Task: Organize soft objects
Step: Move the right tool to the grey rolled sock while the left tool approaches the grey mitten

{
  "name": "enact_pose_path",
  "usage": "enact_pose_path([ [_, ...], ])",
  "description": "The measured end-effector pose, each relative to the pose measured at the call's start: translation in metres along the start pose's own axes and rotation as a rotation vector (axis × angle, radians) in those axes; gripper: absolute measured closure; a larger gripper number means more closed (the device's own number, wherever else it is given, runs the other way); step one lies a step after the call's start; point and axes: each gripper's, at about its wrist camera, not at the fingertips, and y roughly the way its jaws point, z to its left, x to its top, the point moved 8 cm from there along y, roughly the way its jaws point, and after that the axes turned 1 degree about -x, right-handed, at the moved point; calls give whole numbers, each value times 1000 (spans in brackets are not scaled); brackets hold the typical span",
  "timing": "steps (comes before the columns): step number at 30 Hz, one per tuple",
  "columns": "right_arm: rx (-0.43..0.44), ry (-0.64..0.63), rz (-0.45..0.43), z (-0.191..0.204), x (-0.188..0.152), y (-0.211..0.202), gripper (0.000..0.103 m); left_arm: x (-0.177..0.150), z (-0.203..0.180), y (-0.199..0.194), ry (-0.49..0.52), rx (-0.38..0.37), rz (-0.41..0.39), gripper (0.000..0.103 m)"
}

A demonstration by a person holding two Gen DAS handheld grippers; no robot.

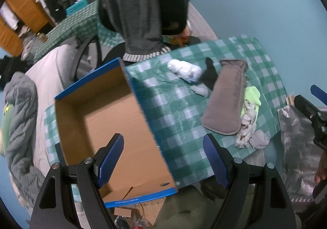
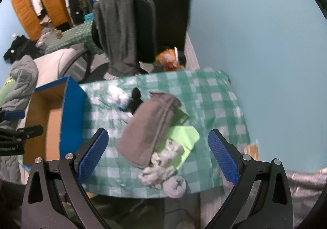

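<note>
The left gripper (image 1: 163, 155) gapes wide over the cardboard box (image 1: 114, 127), holding nothing. The right gripper (image 2: 158, 153), equally spread and unladen, hovers above the grey cloth (image 2: 147, 127) right of that box.

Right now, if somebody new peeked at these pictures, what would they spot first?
Probably the big blue cardboard box, open and bare inside, at the left end of the green checkered tablecloth. Next, the jumble of soft things to its right: a long brown cloth lying over a lime-green one, with grey socks at the near edge. Both tongs hover open.
</note>
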Motion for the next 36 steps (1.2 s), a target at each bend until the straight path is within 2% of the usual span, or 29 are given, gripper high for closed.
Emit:
enact_pose_path([
  [7,-19,85,65,-28,-34,16,5,2,-33,24,73,-31,40,22],
  [18,-9,207,156,-60,-92,51,5,5,-64,55,142,-35,67,22],
  [23,-12,200,194,-63,-112,69,5,4,-77,68,162,-40,78,22],
  [36,23,100,301,-43,-156,120,6,-13,-92,102,171,-36,131,22],
])
